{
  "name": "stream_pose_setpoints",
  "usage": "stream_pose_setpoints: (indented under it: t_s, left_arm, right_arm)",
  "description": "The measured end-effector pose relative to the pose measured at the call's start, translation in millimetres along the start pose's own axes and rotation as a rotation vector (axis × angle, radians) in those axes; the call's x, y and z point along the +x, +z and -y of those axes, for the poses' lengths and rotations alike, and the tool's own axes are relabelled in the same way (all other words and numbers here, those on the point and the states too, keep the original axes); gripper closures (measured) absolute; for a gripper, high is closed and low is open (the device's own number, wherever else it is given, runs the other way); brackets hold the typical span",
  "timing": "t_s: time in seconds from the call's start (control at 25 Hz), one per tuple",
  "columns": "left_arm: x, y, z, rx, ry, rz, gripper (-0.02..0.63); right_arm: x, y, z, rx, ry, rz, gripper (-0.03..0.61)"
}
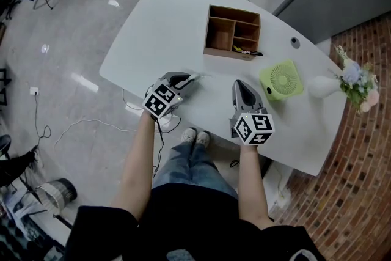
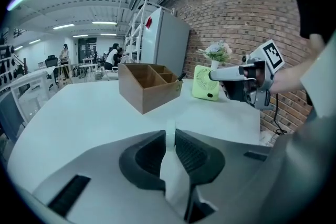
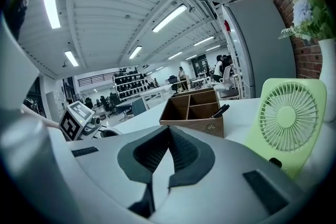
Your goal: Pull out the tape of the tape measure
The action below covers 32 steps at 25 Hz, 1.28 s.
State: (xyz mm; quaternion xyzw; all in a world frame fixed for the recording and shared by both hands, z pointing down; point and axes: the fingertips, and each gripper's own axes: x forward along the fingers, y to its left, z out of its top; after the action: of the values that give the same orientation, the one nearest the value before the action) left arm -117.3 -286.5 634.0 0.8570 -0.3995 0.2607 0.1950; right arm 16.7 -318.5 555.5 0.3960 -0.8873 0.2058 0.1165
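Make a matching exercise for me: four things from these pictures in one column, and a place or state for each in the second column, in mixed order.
1 pen
2 fan
3 left tongs
4 right tongs

A shut, nothing between
B in the wooden organizer
C closed on the white tape measure
D beside the white vase

Pairs: 1-B, 2-D, 3-C, 4-A

On the surface [image 1: 153, 27] I see the box [image 1: 233, 32] farthest from me, the fan [image 1: 281, 80] to its right and the vase [image 1: 324, 86] farther right. The tape measure [image 2: 173, 176] sits between my left gripper's [image 1: 194, 78] jaws.
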Motion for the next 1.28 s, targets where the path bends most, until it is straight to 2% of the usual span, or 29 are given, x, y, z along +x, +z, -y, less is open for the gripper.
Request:
stream_pose_setpoints:
  t_s: [0.24,0.48,0.6,0.72,0.92,1.04,1.08,1.28]
  left_arm:
    - [-13,33,26,0.057,-0.035,0.074,0.545]
    - [-27,66,62,0.141,-0.096,0.13,0.545]
    - [-34,78,80,0.18,-0.129,0.152,0.545]
    - [-41,86,95,0.215,-0.154,0.167,0.545]
    - [-49,90,114,0.247,-0.19,0.178,0.545]
    - [-52,92,120,0.256,-0.204,0.181,0.545]
    - [-53,92,121,0.262,-0.208,0.18,0.545]
    - [-53,87,125,0.294,-0.224,0.155,0.545]
  right_arm:
    - [-9,-2,-12,-0.037,0.036,-0.016,0.575]
    - [-22,-9,-37,-0.112,0.102,-0.076,0.574]
    - [-27,-17,-51,-0.167,0.142,-0.13,0.524]
    - [-31,-22,-58,-0.219,0.157,-0.16,0.512]
    - [-41,-18,-60,-0.24,0.133,-0.139,0.514]
    - [-47,-15,-60,-0.277,0.119,-0.124,0.569]
    - [-50,-15,-60,-0.298,0.112,-0.122,0.569]
    - [-66,-19,-41,-0.347,0.015,-0.121,0.573]
